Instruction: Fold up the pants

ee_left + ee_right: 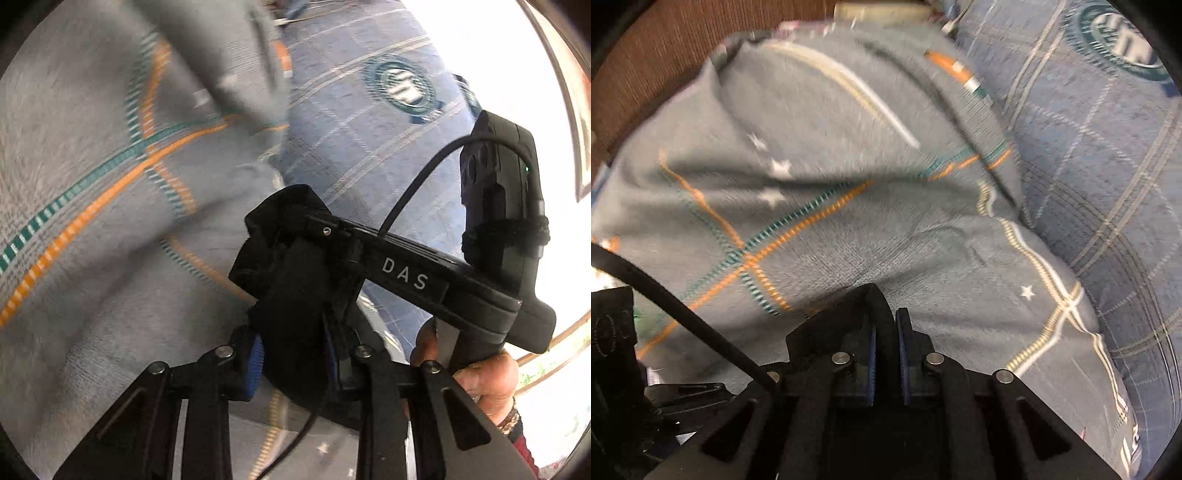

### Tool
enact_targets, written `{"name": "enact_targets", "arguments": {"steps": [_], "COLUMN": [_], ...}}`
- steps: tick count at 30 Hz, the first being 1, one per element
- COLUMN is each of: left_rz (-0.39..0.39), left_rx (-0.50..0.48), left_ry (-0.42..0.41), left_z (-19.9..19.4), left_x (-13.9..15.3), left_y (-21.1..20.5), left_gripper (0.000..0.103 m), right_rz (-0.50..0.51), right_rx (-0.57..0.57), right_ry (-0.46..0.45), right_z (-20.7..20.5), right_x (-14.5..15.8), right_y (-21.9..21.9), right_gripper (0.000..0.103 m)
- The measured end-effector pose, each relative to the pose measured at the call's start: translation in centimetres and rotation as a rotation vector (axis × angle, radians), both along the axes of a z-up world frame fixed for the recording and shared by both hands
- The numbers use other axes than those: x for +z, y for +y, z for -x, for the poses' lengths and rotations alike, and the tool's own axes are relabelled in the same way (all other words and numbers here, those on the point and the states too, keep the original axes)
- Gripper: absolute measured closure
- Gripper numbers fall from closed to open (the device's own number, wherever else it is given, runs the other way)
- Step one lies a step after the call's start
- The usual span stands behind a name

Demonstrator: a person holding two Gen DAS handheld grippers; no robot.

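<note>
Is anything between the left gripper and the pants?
Nothing visible. The left gripper pinches the black pants, and the right gripper grips them too, above the grey blanket.

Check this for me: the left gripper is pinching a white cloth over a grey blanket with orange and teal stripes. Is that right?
Not quite. The cloth pinched in the left gripper is black, not white, as the left wrist view shows. The rest holds: it is over a grey blanket with orange and teal stripes.

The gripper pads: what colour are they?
Blue, ribbed pads set in black fingers; clearest in the right wrist view.
</note>
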State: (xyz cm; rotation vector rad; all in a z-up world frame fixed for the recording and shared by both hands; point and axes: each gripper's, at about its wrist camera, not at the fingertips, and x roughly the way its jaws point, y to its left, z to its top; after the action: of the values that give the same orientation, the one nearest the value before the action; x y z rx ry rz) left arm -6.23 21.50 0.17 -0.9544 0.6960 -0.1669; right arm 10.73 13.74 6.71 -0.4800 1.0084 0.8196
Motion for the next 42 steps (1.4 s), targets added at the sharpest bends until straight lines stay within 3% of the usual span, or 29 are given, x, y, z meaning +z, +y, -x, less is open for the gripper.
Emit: {"name": "enact_targets", "arguments": {"steps": [7,12,23,29,30,31,32,33,36,40,42], "left_rz": [-0.067,-0.103,-0.173,-0.199,-0.209,-0.221,-0.228,-0.238,-0.218,-0.158,-0.119], "left_rx": [-0.094,-0.196,-0.477,-0.554,-0.556,-0.551,-0.546,-0.539,-0.494,-0.391,-0.34], "left_ry": [-0.073,-0.093,-0.085,-0.065,-0.066,-0.07,-0.071,-0.069,-0.056,-0.044,-0.012], "left_z": [-0.2,-0.4,-3.1,-2.9,-2.5,-1.8,-1.6,-1.1,0.6,1.9,1.9], "left_x": [4.9,6.1,6.5,6.1,6.2,6.4,6.4,6.4,6.4,5.2,4.0], "left_y": [-5.1,-9.8,-24.3,-27.4,-27.4,-26.7,-26.1,-25.2,-21.3,-16.1,-14.0], "left_gripper": [0.076,0.076,0.076,0.077,0.076,0.076,0.076,0.076,0.07,0.053,0.052], "right_rz": [-0.149,-0.22,-0.364,-0.394,-0.4,-0.406,-0.42,-0.436,-0.463,-0.462,-0.451], "right_rx": [-0.122,-0.243,-0.53,-0.607,-0.605,-0.6,-0.595,-0.592,-0.563,-0.52,-0.518], "right_ry": [-0.028,-0.037,0.016,0.047,0.06,0.067,0.066,0.056,0.079,0.118,0.134], "right_z": [1.2,2.0,3.7,4.5,4.6,4.7,4.8,4.9,4.6,3.2,2.6], "right_x": [4.7,6.1,3.4,1.1,0.9,0.9,0.9,0.9,0.4,-0.4,-0.8], "right_y": [-7.5,-13.7,-30.6,-35.2,-35.3,-35.1,-34.8,-34.5,-32.4,-28.9,-27.6], "right_gripper": [0.093,0.093,0.101,0.099,0.096,0.074,0.043,0.033,0.029,0.029,0.029]}}
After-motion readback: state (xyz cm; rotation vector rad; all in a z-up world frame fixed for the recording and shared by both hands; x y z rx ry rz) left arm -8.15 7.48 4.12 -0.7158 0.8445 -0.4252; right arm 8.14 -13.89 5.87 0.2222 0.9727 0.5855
